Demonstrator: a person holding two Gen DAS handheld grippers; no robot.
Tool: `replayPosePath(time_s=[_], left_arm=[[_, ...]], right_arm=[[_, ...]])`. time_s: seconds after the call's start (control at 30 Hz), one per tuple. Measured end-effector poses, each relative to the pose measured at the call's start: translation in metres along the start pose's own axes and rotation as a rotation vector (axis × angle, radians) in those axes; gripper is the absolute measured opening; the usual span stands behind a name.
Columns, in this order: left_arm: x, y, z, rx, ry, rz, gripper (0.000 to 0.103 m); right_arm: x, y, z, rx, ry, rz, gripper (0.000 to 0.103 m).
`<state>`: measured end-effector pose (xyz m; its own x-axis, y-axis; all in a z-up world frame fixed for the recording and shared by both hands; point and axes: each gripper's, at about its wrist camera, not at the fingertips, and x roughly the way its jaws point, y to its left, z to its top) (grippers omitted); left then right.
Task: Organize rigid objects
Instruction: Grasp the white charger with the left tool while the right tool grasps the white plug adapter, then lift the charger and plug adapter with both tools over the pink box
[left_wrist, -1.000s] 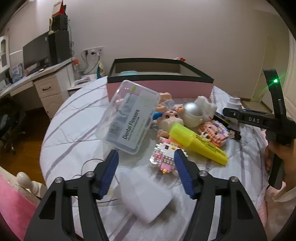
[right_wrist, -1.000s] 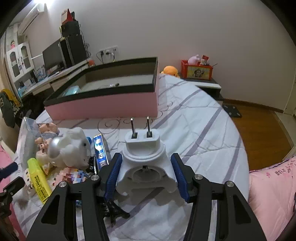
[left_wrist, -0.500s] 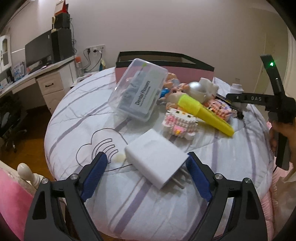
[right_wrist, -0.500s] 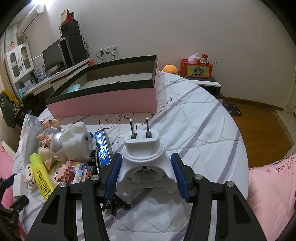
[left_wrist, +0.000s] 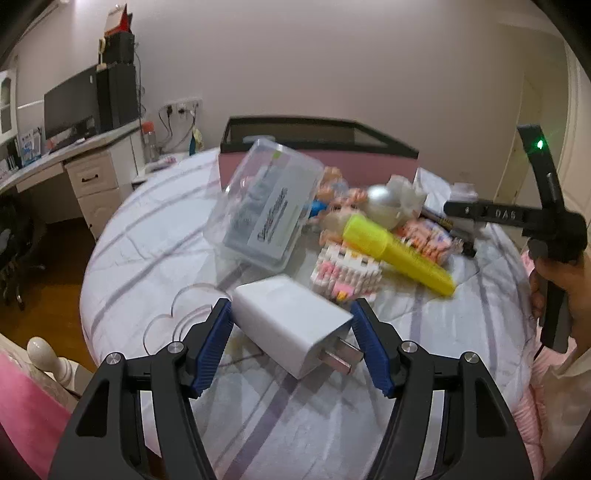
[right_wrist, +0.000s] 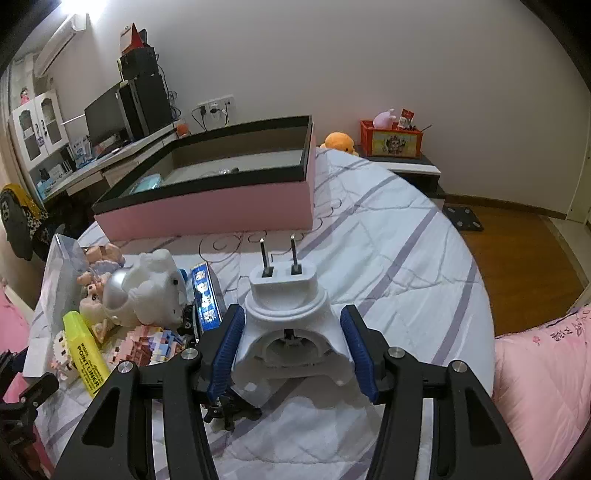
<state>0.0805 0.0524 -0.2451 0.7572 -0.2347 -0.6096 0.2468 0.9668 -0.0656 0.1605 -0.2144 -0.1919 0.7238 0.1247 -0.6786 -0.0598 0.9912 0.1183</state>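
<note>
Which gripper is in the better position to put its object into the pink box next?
Probably the right gripper: it is shut on the white round plug adapter, directly facing the pink box. The left gripper has just been closing around the white square charger.

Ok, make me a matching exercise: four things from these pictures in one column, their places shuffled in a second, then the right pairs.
Things:
1. white charger
2. round plug adapter
3. yellow highlighter
4. pink box

Places:
A. at the far end of the bed, open on top
B. between the left gripper's pads, prongs toward the camera
C. lying across the block toy in the pile
D. between the right gripper's pads, prongs pointing away

Pairs: 1-B, 2-D, 3-C, 4-A
</note>
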Motion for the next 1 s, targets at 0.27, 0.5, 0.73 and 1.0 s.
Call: replayPosePath(time_s=[0.27, 0.5, 0.73, 1.0], left_arm=[[-0.006, -0.008, 0.019, 0.016, -0.032, -0.025, 0.065], [0.0, -0.016, 0.027, 0.023, -0.028, -0.054, 0.065], [0.003, -0.022, 0.031, 0.035, -0.024, -0.061, 0.065], [0.001, -0.026, 0.043, 0.037, -0.046, -0.053, 0.065]], right_arm=[[-0.011, 0.001, 0.005, -0.008, -0.023, 0.004, 0.055], [-0.005, -0.001, -0.006, -0.015, 0.049, -0.013, 0.055], [0.004, -0.011, -0.012, 0.005, 0.054, -0.026, 0.055], [-0.012, -0.009, -0.014, -0.01, -0.03, -0.037, 0.055]])
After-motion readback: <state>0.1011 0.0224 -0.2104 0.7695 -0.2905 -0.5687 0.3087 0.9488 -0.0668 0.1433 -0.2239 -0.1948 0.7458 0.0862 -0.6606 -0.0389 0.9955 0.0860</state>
